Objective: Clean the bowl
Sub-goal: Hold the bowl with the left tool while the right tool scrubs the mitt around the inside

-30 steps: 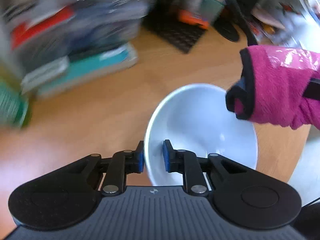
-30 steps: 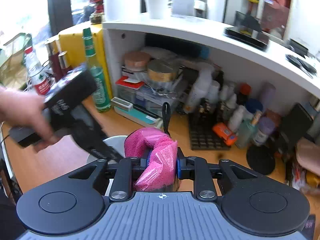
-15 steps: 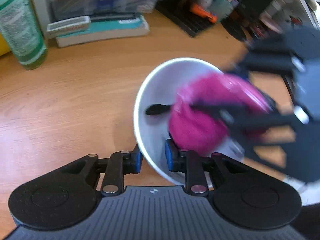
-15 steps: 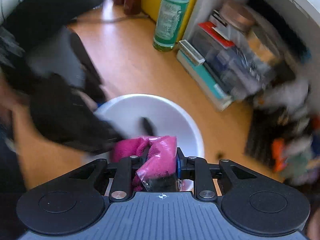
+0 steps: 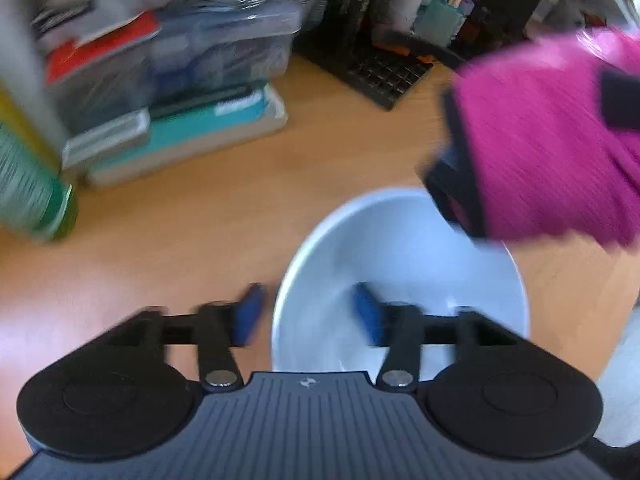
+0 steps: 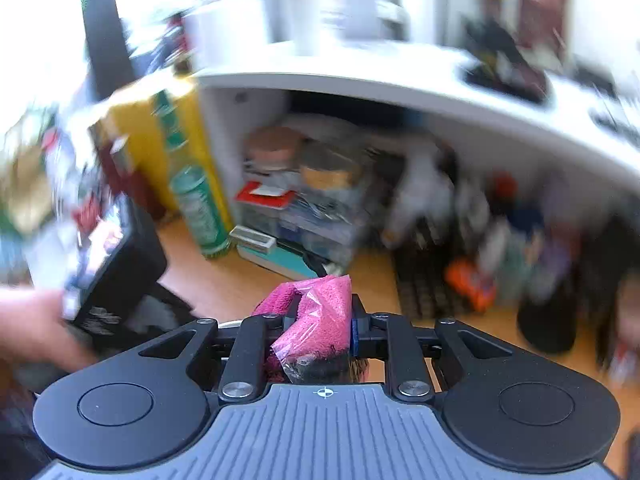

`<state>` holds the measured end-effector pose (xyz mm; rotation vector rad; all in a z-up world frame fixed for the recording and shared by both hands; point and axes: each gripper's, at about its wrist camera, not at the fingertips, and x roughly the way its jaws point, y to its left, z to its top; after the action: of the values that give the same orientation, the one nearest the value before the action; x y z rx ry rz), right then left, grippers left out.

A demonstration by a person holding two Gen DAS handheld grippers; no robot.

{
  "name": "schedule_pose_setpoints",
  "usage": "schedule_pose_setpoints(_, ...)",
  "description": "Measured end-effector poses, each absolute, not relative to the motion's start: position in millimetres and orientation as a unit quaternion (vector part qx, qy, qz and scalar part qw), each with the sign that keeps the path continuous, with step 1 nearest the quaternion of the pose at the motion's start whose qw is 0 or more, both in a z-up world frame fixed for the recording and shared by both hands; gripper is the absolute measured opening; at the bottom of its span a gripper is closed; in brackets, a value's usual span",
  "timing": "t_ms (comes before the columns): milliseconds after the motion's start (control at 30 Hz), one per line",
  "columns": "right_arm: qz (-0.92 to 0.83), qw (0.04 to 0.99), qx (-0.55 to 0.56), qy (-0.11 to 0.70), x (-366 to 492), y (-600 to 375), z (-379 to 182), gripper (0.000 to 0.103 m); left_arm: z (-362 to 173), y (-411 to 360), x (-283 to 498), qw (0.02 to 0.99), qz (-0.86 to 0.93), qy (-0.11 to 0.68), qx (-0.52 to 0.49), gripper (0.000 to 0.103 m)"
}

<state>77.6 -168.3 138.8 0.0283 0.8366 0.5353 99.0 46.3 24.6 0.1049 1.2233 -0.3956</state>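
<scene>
A wooden worktop [image 5: 312,168] is spread across the left wrist view, and much of both pictures is smeared by blur. At its back a white shelf [image 6: 400,80] is seen in the right wrist view, with jars, boxes and bottles packed underneath it. A stack of boxes and books [image 5: 176,120] is set at the worktop's far left, with a teal book at the bottom. A green bottle [image 6: 196,204] is stood upright beside a yellow box, just left of that stack. A black grid mat [image 5: 372,72] is laid further right, with small bottles crowded on and behind it.

The white bowl [image 5: 400,264] is found on the worktop near its front edge, directly ahead of the left gripper [image 5: 308,314]. That gripper is spread wide apart: one blue pad is placed outside the bowl's near rim and the other inside, the rim running between them, and no contact with either pad can be made out.

A pink cloth [image 5: 552,140] is held above the bowl's far right rim, apart from it. The cloth is clamped between the fingers of the right gripper [image 6: 320,320], bunched up, with a shiny plastic film over part of it. At the left of the right wrist view a bare hand [image 6: 36,328] is seen on the black body of the other tool.
</scene>
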Motion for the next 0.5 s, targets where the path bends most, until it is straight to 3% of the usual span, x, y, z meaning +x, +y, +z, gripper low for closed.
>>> schedule_pose_setpoints(33,0.254,0.876,0.027,0.409,77.2,-173.3,136.2,0.022,23.6,42.9,101.6,0.799,-0.192,0.568,0.054,0.077)
schedule_pose_setpoints(67,0.252,0.875,0.032,0.412,74.5,-175.9,133.5,0.022,23.2,39.8,103.5,0.799,-0.196,0.565,0.059,0.057)
schedule_pose_setpoints(100,0.25,0.876,0.03,0.412,71.8,-177.6,132.6,0.022,25.8,40.8,104.7,0.798,-0.196,0.568,0.038,0.048)
schedule_pose_setpoints(167,0.248,0.877,0.023,0.411,66.0,-178.4,133.0,0.023,29.1,46.8,98.9,0.797,-0.182,0.576,0.017,0.036)
schedule_pose_setpoints(333,0.283,0.872,-0.079,0.392,47.6,-154.7,142.2,0.022,24.0,67.8,79.3,0.784,-0.155,0.596,-0.072,0.021)
schedule_pose_setpoints(500,0.356,0.809,-0.244,0.398,27.4,-109.8,131.4,0.023,27.1,56.4,55.2,0.783,-0.147,0.601,-0.068,0.022)
